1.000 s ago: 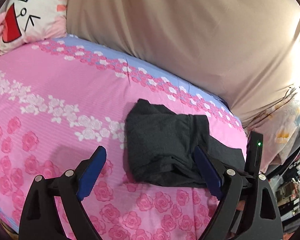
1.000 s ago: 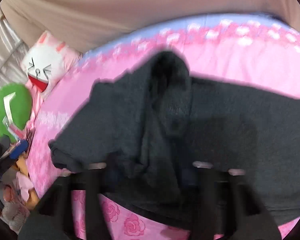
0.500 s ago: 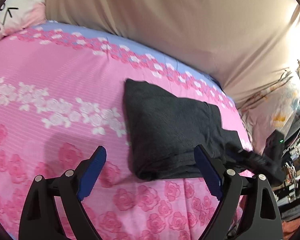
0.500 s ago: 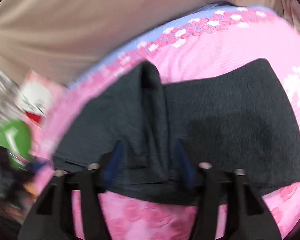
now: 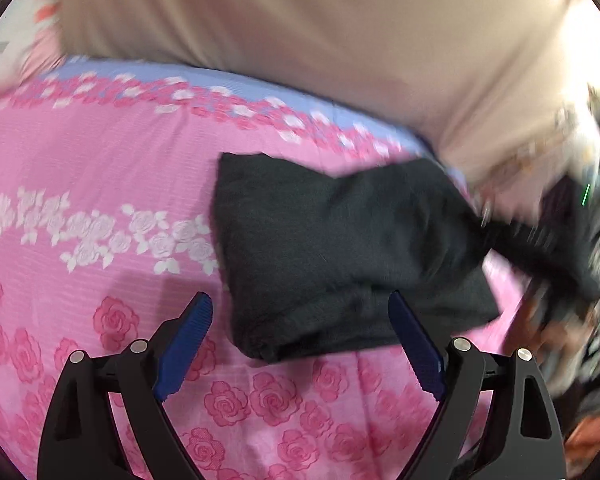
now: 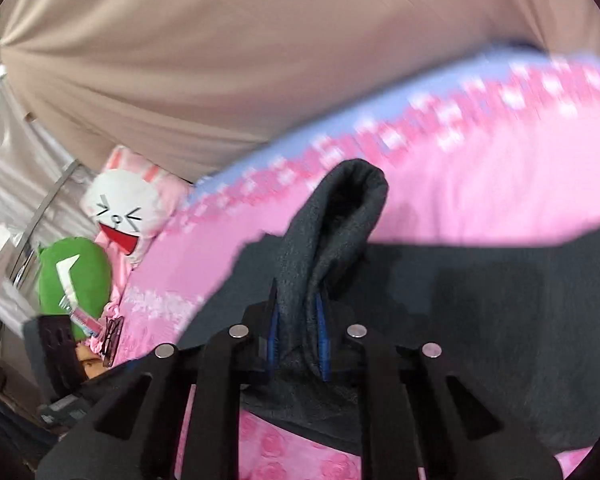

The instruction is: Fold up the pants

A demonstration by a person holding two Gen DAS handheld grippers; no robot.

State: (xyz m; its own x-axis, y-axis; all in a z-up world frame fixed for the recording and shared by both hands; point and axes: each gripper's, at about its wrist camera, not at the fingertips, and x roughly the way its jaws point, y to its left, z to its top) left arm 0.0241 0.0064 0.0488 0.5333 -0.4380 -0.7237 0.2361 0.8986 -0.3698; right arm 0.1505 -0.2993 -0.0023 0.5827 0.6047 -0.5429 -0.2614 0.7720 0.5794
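**Right gripper pinches a ridge of the pants, left waits wide**

Right gripper [image 6: 298, 322] has just been closing, and its blue pads now clamp a raised ridge of the dark pants [image 5: 340, 256], which stands up between the jaws like a tent. Left gripper [image 5: 300, 336] hangs with its jaws spread wide and nothing between them, just off the near edge of the bundle.

For this step, my judgement is that the pinched ridge should be carried across in one smooth arc and laid flat, so the layers underneath do not drag out of line (the cloth looks thick and soft, so it will likely slump instead of creasing sharply). The free left gripper could pin the near edge to keep the stack from sliding on the bedsheet [image 5: 100, 168].

The pants lie on the pink rose-patterned bedsheet, toward its right side in the left wrist view, already gathered into a compact, roughly rectangular bundle. They are charcoal, matte and fuzzy, with a rounded fold at the near edge; their right end blurs into the moving right gripper
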